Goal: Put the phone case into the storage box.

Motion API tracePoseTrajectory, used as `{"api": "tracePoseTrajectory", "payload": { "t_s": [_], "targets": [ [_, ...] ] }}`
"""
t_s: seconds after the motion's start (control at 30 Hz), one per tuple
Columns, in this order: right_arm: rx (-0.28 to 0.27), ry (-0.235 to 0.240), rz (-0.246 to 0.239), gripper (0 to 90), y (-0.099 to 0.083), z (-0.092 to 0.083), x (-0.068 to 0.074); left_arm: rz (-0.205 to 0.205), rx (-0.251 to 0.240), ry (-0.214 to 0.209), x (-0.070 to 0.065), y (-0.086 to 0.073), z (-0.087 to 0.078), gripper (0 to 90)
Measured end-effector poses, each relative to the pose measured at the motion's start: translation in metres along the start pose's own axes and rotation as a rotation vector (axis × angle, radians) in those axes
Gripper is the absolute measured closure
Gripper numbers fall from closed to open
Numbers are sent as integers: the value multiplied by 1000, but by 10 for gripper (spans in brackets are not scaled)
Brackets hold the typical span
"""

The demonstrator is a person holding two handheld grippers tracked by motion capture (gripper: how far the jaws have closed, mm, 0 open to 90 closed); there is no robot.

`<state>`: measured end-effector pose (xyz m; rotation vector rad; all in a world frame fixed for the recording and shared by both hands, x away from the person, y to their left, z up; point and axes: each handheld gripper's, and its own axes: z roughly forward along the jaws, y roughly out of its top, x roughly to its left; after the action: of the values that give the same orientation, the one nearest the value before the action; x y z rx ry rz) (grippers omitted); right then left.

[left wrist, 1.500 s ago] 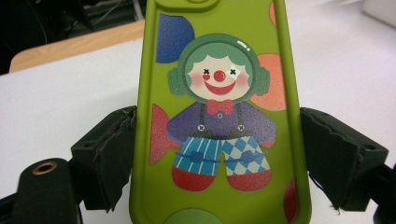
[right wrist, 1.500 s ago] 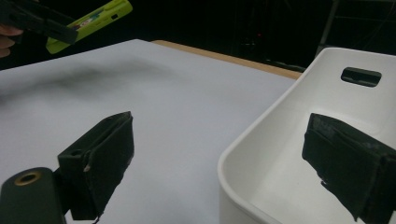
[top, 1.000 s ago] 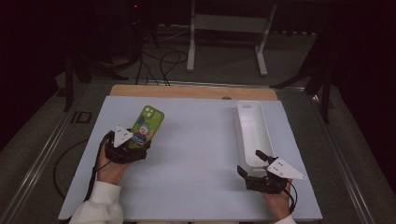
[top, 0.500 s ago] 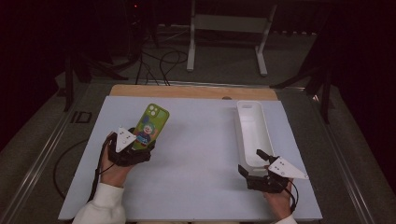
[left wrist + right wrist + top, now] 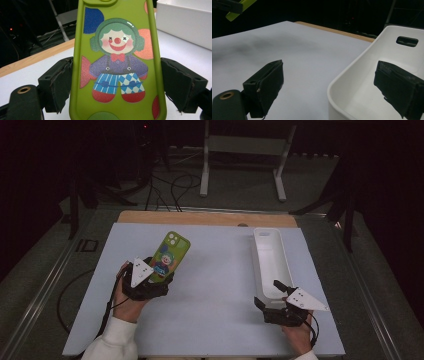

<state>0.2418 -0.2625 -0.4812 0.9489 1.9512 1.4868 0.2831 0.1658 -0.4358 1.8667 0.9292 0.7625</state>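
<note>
A green phone (image 5: pixel 170 251) with a clown picture on its back (image 5: pixel 117 62) is tilted up off the white table top, left of centre. My left gripper (image 5: pixel 160 270) is shut on the phone's lower part, one black pad against each long edge (image 5: pixel 117 85). At the front right, my right gripper (image 5: pixel 267 294) is open and straddles the near end wall of a long white tray (image 5: pixel 256 265). In the right gripper view (image 5: pixel 332 77) one jaw is over the tray's inside (image 5: pixel 362 65) and the other over the table.
The white table top (image 5: pixel 215 315) has a wooden strip (image 5: pixel 205 218) along its far edge. A metal stand (image 5: pixel 245 150) and cables (image 5: pixel 170 185) lie on the dark floor behind. The tray looks empty inside.
The left gripper has carried the phone a little to the right and slightly up. The right gripper has stayed put at the tray's near end.
</note>
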Motion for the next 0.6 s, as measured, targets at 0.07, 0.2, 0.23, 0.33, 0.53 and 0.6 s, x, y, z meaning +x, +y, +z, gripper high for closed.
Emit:
{"api": "tracePoseTrajectory", "payload": {
  "t_s": [0.07, 0.2, 0.23, 0.33, 0.53, 0.6],
  "targets": [
    [3, -6, -4, 90, 0, 0, 0, -7, -6, -11, -1, 1, -1, 163],
    [4, -5, -1, 90, 1, 1, 1, 5, -13, -8, -4, 4, -3, 163],
    [4, -4, 0, 90, 1, 1, 1, 6, -15, -9, -6, 5, -3, 163],
    [13, 1, -1, 90, 1, 2, 1, 18, -15, -13, -9, 7, -3, 163],
    [32, 15, -5, 90, 5, 5, 2, 55, -10, -23, -21, 11, 1, 163],
    [36, 20, -5, 90, 7, 6, 2, 64, -10, -33, -24, 13, 3, 163]
  ]
}}
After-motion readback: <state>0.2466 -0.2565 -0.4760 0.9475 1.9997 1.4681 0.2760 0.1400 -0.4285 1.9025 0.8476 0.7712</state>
